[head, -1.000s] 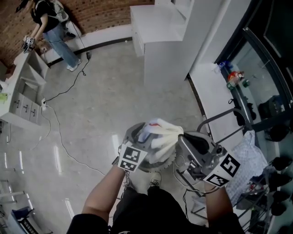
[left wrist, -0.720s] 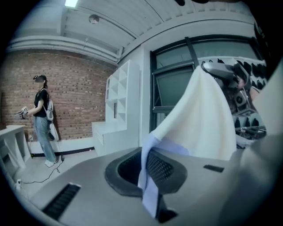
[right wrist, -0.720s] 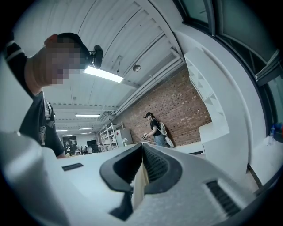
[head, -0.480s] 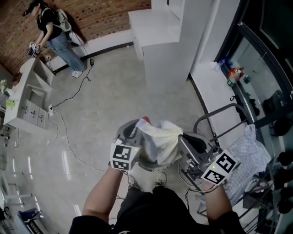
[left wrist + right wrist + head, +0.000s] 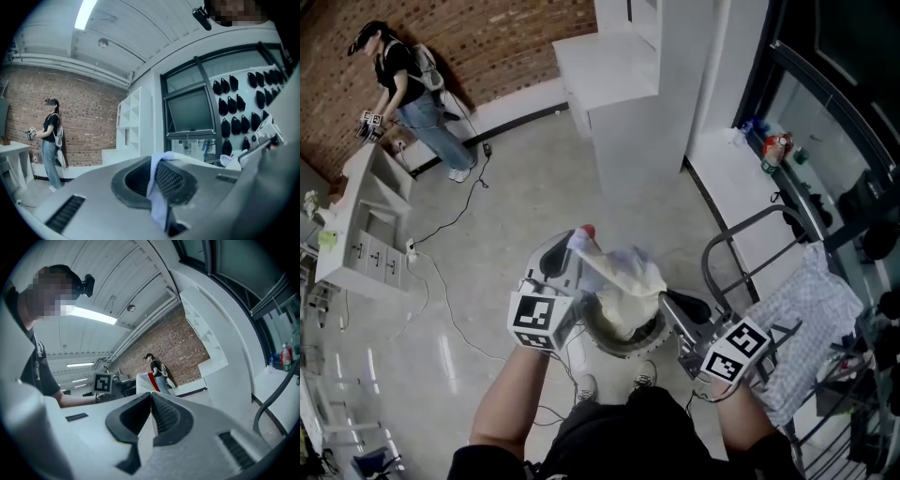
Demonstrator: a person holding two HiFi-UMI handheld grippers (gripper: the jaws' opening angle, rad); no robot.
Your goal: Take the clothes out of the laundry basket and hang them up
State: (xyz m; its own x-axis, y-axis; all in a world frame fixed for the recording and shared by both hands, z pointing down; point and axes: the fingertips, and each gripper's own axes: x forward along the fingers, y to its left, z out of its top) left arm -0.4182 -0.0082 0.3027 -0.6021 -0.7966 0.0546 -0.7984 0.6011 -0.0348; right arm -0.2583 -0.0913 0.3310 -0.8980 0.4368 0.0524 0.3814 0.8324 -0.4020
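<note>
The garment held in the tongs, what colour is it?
The garment is cream-white with a red strip at one end; clearest in the head view.

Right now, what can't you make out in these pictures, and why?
Inside of the laundry basket, head view: the white garment hangs over it.
The garment's type: bunched between left gripper and right gripper; each gripper view shows only a pinched strip.
Drying rack, head view: cut off by the right edge.
Bottles, head view: labels too small to read.
</note>
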